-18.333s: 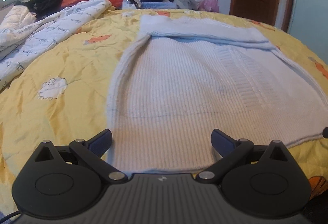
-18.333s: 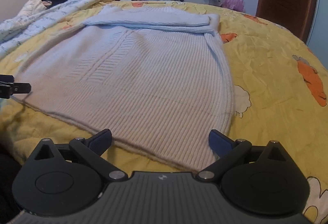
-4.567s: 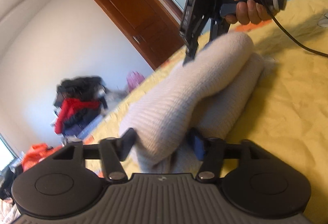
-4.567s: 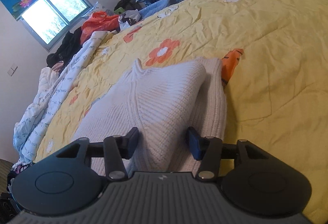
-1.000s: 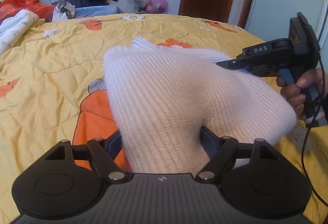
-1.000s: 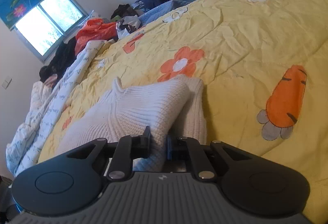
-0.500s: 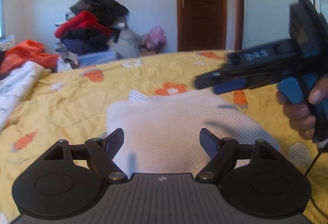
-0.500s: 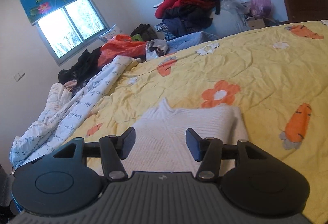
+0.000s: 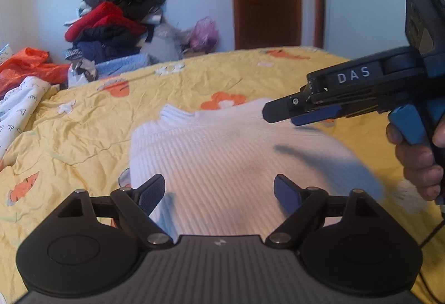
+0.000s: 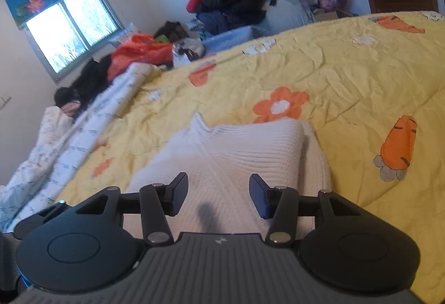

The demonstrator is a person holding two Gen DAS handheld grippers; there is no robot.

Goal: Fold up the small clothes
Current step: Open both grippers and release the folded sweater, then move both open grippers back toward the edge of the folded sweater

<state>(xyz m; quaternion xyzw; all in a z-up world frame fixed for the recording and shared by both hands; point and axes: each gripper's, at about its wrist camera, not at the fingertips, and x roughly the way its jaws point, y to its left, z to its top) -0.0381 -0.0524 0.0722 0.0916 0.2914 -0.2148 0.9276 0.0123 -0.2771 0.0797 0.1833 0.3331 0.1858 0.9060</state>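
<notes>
One folded white sweater (image 9: pixel 228 153) lies on the yellow quilt (image 9: pixel 83 120), just below and ahead of both grippers. The left gripper (image 9: pixel 219 190) is opening, the right gripper (image 10: pixel 218 194) closing; neither's fingers touch the knit.

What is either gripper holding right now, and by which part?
Nothing. The left gripper is opening and the right gripper is closing a little, but no pads touch the folded white sweater, which lies free on the yellow bedspread.

white ribbed sweater (image 9: pixel 222 153) lies folded (perhaps doubled over) on the bed.
</notes>
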